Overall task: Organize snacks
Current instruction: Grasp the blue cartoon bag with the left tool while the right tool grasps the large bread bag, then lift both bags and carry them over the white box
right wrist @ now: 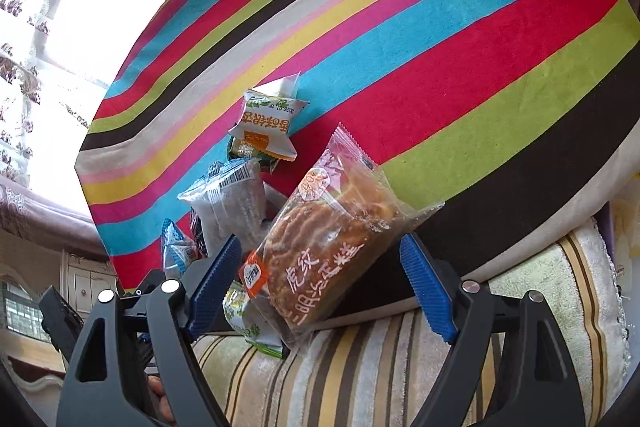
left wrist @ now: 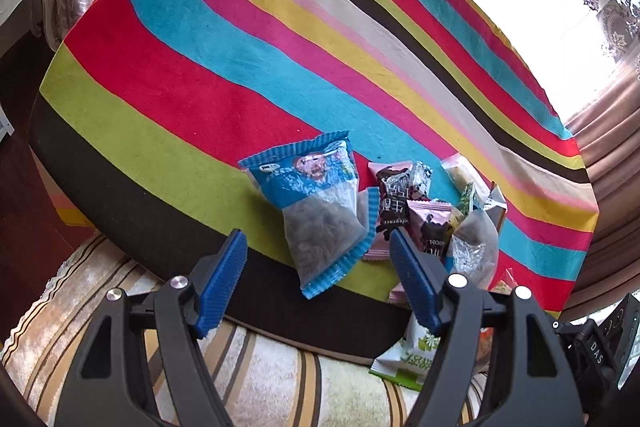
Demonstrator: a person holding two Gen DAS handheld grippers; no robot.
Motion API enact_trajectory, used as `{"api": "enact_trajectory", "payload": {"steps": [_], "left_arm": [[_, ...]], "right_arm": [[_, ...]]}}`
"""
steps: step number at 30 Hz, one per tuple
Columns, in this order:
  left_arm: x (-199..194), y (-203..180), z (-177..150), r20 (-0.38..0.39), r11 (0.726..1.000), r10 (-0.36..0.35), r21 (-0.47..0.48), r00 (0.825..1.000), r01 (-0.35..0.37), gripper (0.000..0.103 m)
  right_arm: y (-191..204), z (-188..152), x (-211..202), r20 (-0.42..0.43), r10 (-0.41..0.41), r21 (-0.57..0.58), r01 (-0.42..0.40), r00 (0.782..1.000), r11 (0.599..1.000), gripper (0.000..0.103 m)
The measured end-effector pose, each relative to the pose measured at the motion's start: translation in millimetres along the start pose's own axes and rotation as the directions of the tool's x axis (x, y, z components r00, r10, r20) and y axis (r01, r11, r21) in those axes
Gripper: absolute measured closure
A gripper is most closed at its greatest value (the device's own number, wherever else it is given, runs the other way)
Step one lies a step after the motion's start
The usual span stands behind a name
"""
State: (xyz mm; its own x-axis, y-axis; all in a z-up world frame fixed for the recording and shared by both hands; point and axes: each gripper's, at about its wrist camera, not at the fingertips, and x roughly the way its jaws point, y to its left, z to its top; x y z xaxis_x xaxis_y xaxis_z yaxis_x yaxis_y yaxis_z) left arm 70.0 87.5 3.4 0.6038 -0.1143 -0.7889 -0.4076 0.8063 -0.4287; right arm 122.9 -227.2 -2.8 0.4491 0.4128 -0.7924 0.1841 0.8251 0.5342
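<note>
A pile of snack packets lies on a striped cloth. In the left wrist view a blue and clear packet lies just ahead of my open left gripper. Pink chocolate packets and a clear packet lie to its right. A green and white packet hangs over the cloth's near edge. In the right wrist view my right gripper is open, with a clear-wrapped cake packet lying between its jaws, untouched by its pads. A white and orange packet lies further off.
The striped cloth covers a raised surface. A cream and brown striped cushion lies below its near edge. Curtains and a bright window stand behind. The left gripper's body shows at the right wrist view's left.
</note>
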Motion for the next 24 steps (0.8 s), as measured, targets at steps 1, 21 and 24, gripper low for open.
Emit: {"api": "enact_trajectory", "payload": {"steps": [1, 21, 24], "left_arm": [[1.7, -0.3, 1.0, 0.0, 1.0, 0.0, -0.002, 1.0, 0.0, 0.029], [20.7, -14.5, 5.1, -0.039, 0.999, 0.022, 0.035, 0.999, -0.02, 0.035], [24.4, -14.6, 4.5, -0.052, 0.999, 0.029, 0.034, 0.998, -0.027, 0.042]], "right_arm": [[2.8, 1.5, 3.0, 0.002, -0.011, 0.005, 0.011, 1.0, 1.0, 0.023], [22.3, 3.1, 32.1, 0.075, -0.363, -0.286, 0.369, 0.929, 0.885, 0.018], [15.0, 2.3, 29.5, 0.087, -0.381, -0.307, 0.389, 0.92, 0.869, 0.017]]}}
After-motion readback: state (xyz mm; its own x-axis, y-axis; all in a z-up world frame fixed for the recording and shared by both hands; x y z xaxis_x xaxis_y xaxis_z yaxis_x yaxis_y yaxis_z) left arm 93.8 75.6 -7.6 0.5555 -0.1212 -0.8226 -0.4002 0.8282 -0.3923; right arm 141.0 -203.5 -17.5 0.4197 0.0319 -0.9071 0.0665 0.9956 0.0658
